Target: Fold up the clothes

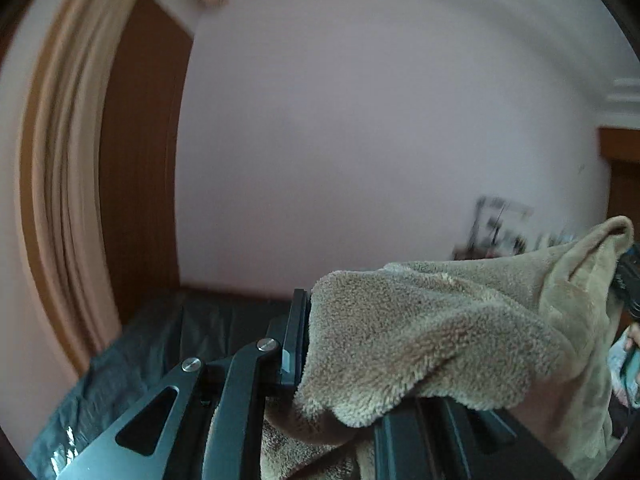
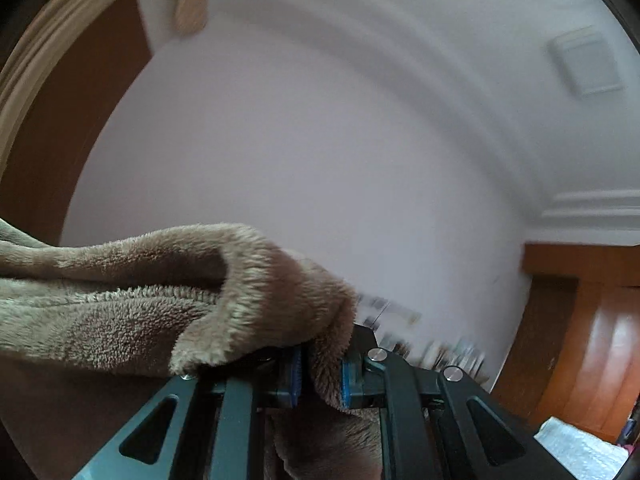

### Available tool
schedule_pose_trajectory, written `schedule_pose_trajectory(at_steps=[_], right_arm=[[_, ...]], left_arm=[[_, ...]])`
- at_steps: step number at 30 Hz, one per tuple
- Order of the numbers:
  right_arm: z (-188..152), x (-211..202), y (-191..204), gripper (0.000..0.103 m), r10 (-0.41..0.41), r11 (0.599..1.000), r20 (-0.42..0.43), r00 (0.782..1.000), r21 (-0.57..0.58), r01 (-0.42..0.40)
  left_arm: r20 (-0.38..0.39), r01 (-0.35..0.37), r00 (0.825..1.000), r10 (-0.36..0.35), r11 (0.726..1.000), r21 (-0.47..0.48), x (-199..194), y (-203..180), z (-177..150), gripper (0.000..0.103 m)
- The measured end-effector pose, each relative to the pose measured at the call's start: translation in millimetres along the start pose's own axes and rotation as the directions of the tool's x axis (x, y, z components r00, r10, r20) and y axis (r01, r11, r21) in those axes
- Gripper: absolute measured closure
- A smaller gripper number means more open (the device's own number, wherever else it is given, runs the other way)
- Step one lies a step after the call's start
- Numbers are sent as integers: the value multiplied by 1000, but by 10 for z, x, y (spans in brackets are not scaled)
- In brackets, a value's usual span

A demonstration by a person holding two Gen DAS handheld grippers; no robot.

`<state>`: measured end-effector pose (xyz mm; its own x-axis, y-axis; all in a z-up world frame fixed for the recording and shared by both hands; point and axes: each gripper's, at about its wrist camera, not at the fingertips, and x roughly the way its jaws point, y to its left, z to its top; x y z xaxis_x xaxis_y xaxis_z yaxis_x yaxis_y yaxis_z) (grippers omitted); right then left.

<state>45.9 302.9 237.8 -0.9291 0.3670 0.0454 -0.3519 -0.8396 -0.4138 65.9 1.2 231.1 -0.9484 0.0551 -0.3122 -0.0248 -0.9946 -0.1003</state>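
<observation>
My left gripper (image 1: pixel 320 344) has its jaws pinched on a tan, fluffy fleece garment (image 1: pixel 432 332), and the pile spills right over the far jaw, so only the near black finger (image 1: pixel 294 340) shows. The fabric bunches thick at the grip and stretches off to my right, held up in the air. At the far right edge of that view I catch a dark piece of my other gripper (image 1: pixel 628 284), with the fleece rising into a fold beside it.

My right gripper (image 2: pixel 318 380) is clamped too: a narrow tuck of the same tan fleece (image 2: pixel 168 300) sits squeezed between the blue pads (image 2: pixel 347 380), jaws pressed tight on it. From there the cloth rolls over in a thick cuff-like fold and runs away to my left, sagging a little, while more of it hangs below the jaws.

So the garment is strung between both grippers, lifted in front of a pale lilac wall (image 1: pixel 360 120). Below my left gripper lies a dark, crinkled sheet-covered surface (image 1: pixel 160 344); the garment does not touch it where I can see. A brown wooden panel (image 1: pixel 140 160) and a beige curtain (image 1: pixel 60 160) stand at the left. On the right, a brown wooden door (image 2: pixel 592 340) and white cornice moulding (image 2: pixel 592 212). Small things along the wall are too blurred to tell.
</observation>
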Motion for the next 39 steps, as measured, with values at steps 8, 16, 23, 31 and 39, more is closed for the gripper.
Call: schedule_pose_trajectory(at_steps=[8, 16, 23, 31, 39], right_arm=[[-771, 1117, 947, 90, 154, 978, -305, 940, -91, -190], [-1589, 1829, 1178, 85, 367, 905, -605, 706, 57, -422], [-1761, 1767, 1090, 84, 473, 864, -632, 614, 195, -465], [-1606, 1640, 1132, 82, 579, 802, -593, 560, 289, -523], [-1463, 1699, 879, 23, 589, 807, -521, 618, 339, -484]], left_arm=[[-344, -85, 934, 95, 995, 44, 1448, -23, -802, 89], [-620, -129, 777, 109, 992, 13, 2316, 167, -1353, 78], [-690, -124, 723, -26, 978, -166, 2440, 422, -1461, 55], [-710, -127, 695, -111, 954, -273, 2328, 506, -1596, 41], [-687, -159, 688, -234, 875, -458, 2197, 692, -1667, 39]])
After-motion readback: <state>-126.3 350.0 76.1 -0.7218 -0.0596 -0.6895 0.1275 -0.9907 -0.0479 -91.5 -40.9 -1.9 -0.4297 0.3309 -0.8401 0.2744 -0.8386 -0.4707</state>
